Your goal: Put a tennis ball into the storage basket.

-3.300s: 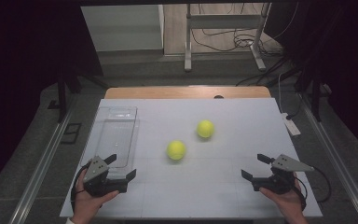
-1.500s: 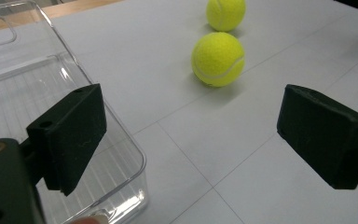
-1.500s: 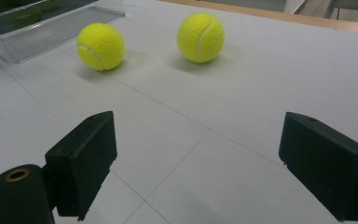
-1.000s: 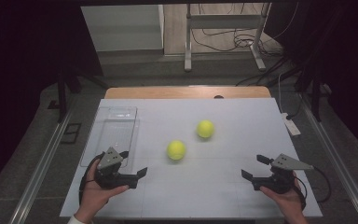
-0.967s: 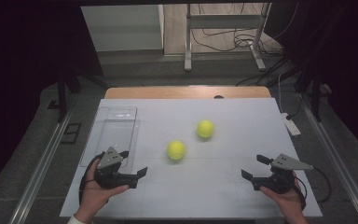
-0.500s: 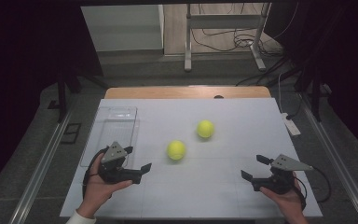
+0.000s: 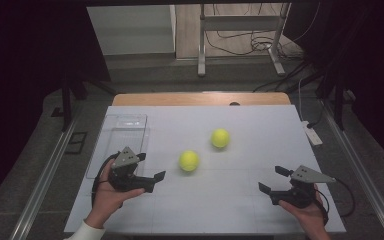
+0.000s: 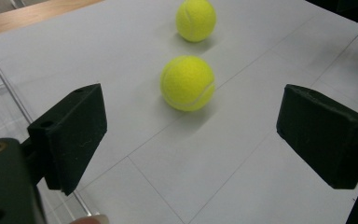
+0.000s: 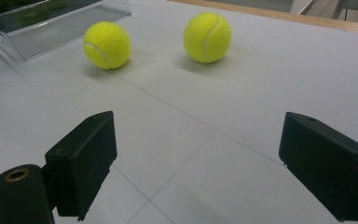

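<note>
Nothing is picked up yet. Two balls lie on the table (image 7: 240, 200), right of the clear tray (image 7: 122, 131). The near ball (image 7: 188, 160) sits just past the left gripper (image 7: 152, 180), whose jaws are spread wide and empty. The far ball (image 7: 220, 138) waits. The right gripper (image 7: 272, 180) is spread too, well apart. No writing can be read

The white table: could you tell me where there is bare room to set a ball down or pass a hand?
The white table is bare along its far edge, right of the two tennis balls, and between the left gripper and right gripper. The left edge holds the clear tray. Nearer tennis ball and farther tennis ball occupy the middle.
</note>
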`<state>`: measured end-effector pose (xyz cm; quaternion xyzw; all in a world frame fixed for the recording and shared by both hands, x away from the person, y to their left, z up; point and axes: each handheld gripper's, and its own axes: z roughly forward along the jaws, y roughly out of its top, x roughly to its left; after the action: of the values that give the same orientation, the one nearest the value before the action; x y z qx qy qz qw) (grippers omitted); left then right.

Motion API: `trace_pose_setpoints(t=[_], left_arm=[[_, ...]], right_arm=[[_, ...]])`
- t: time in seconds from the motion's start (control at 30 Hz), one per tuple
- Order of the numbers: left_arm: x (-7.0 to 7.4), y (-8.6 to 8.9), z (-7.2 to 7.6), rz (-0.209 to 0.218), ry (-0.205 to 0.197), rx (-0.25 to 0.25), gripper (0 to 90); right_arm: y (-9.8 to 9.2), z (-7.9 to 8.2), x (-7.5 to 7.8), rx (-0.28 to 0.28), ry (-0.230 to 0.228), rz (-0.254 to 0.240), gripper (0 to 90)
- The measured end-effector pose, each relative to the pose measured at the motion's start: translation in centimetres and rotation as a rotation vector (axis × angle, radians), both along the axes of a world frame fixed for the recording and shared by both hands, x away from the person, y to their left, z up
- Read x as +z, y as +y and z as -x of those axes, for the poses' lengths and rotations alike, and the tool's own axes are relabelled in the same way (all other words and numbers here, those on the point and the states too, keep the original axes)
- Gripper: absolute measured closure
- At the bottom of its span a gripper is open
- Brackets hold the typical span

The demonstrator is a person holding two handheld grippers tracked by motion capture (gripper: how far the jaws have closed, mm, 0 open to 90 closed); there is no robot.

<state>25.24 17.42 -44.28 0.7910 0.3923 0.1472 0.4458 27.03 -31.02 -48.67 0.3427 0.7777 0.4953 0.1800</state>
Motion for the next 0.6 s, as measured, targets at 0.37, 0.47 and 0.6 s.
trace_pose_setpoints(t=[0.37,0.47,0.6], left_arm=[[0.1,-0.6,-0.9,0.014,0.017,-0.024,9.6],[0.2,-0.8,-1.2,0.013,0.018,-0.027,9.6],[0.4,-0.9,-1.4,0.015,0.016,-0.027,9.5]], right_arm=[[-0.1,-0.1,0.0,-0.007,0.001,-0.001,12.1],[-0.1,-0.1,0.0,-0.006,0.001,0.001,12.0],[-0.1,-0.1,-0.1,-0.005,0.006,0.002,12.0]])
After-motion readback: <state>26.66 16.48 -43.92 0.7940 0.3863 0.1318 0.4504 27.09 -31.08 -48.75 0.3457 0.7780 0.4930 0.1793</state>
